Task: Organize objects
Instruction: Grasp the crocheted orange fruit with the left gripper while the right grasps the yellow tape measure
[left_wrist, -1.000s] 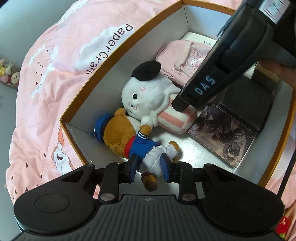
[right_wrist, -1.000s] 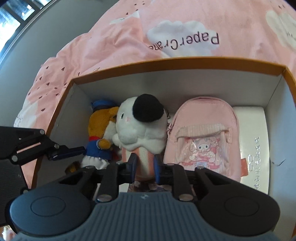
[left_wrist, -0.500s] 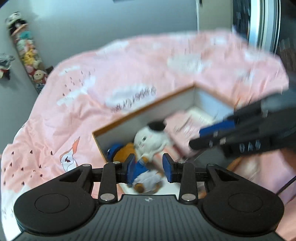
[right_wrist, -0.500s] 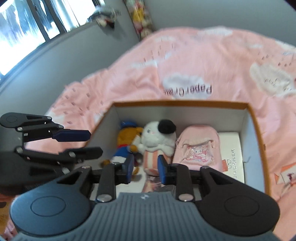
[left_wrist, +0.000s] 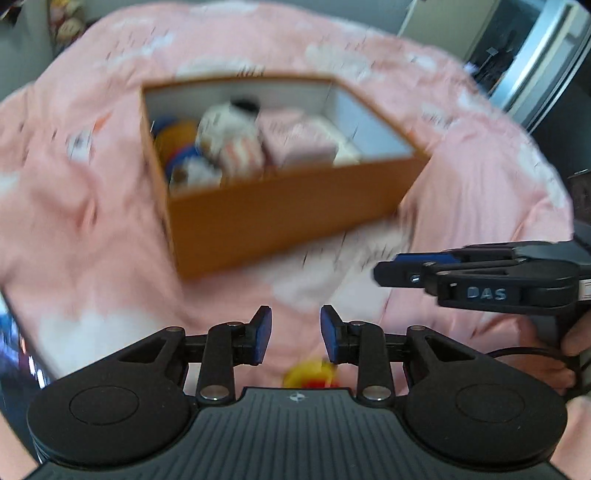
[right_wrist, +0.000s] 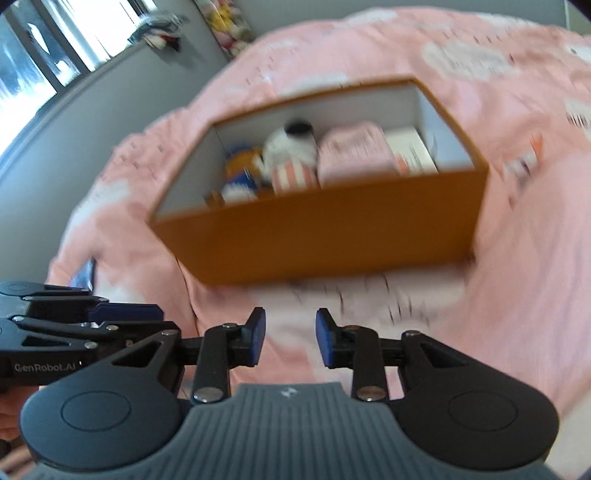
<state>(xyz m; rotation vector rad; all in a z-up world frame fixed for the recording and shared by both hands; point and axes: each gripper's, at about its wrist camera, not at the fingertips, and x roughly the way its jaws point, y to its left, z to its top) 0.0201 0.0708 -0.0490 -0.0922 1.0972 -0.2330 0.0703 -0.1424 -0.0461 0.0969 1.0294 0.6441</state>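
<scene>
Two grippers are hanging over a pink quilt (left_wrist: 92, 229), both well short of the box (left_wrist: 280, 218). Nearest in the left view, the left gripper (left_wrist: 296, 332) is showing its blue pads (left_wrist: 263, 334) spread with nothing between them; its jaws have just been closing a little. A small yellow-and-red thing (left_wrist: 314, 374), too blurred to name, is lying on the quilt just below the gap. Off to that view's right, the right gripper (right_wrist: 289, 336) is also standing with fingers (right_wrist: 255, 338) apart and gripping nothing. A hand (left_wrist: 576, 343) is holding its grip.

Farther out, the orange box is sitting on the quilt, open at the top, white inside. Inside it, side by side, are lying an orange-and-blue plush (right_wrist: 240, 166), a white plush (right_wrist: 291, 147) with a black cap, a pink bag (right_wrist: 354, 155) and a white carton (right_wrist: 410, 151) by the far-right wall. Beyond the bed, a grey wall (right_wrist: 74, 122) and a window (right_wrist: 40, 51) are showing.
</scene>
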